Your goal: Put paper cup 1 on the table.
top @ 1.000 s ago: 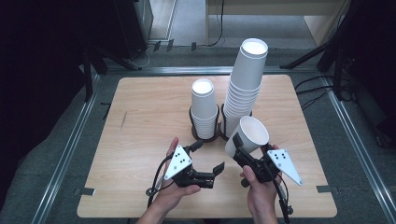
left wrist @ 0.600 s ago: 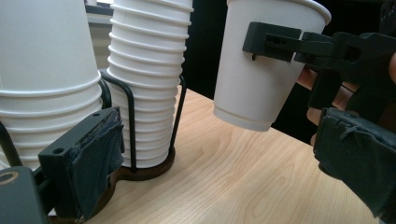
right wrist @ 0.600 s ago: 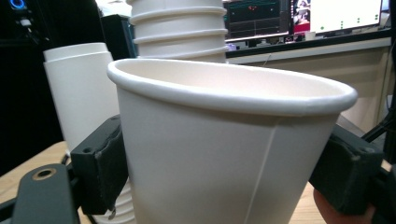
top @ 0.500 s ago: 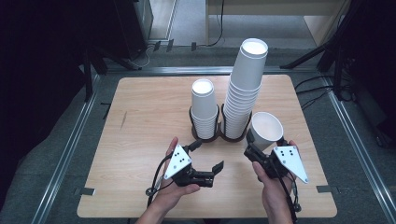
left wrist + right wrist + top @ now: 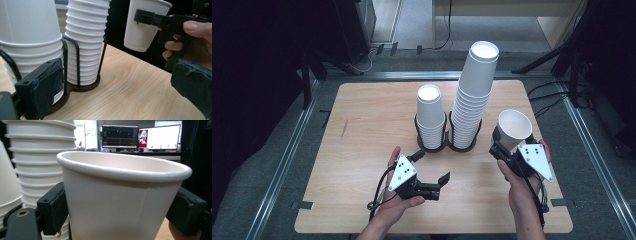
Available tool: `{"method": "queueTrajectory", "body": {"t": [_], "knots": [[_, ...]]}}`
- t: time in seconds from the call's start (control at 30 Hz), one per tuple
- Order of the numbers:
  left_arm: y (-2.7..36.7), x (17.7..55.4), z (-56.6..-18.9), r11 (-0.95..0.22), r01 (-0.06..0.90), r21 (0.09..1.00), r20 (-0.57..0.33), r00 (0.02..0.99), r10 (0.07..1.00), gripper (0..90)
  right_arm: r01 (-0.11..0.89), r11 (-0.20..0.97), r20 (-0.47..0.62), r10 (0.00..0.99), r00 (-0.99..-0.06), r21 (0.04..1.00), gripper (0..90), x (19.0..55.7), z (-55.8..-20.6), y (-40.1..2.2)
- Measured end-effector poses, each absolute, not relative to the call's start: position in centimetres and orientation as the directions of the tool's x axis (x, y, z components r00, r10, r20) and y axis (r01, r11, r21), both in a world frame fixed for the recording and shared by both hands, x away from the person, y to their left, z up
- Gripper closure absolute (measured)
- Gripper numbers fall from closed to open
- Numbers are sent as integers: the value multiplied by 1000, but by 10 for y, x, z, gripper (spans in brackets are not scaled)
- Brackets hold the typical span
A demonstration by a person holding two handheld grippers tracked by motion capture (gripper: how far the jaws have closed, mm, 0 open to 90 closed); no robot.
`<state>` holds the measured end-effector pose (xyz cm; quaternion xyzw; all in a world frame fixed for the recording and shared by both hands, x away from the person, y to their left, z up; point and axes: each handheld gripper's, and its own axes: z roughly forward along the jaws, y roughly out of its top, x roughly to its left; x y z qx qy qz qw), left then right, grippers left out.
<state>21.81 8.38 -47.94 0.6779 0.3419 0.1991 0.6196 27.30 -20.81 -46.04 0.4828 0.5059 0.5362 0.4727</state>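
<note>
Cup (image 5: 513, 128) clamped upright in right tool (image 5: 508, 148), held off tabletop (image 5: 362, 125), right of tall stack (image 5: 473, 95) (nearer than short stack (image 5: 430, 116)). Left tool (image 5: 432, 187) spread, empty, near-left of rack (image 5: 446, 145).

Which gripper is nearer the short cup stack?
Left. The left gripper sits open just in front of the short cup stack; the right gripper, clamping a single cup, is beyond the tall stack.
</note>
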Motion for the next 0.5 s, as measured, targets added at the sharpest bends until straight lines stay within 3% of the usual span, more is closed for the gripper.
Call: {"method": "queueTrajectory", "body": {"t": [0.5], "knots": [[89,221,-478,-7,272,962,-185,672,717,0,7,-30,30,999,-13,1000,142,330,-471,-232]]}}
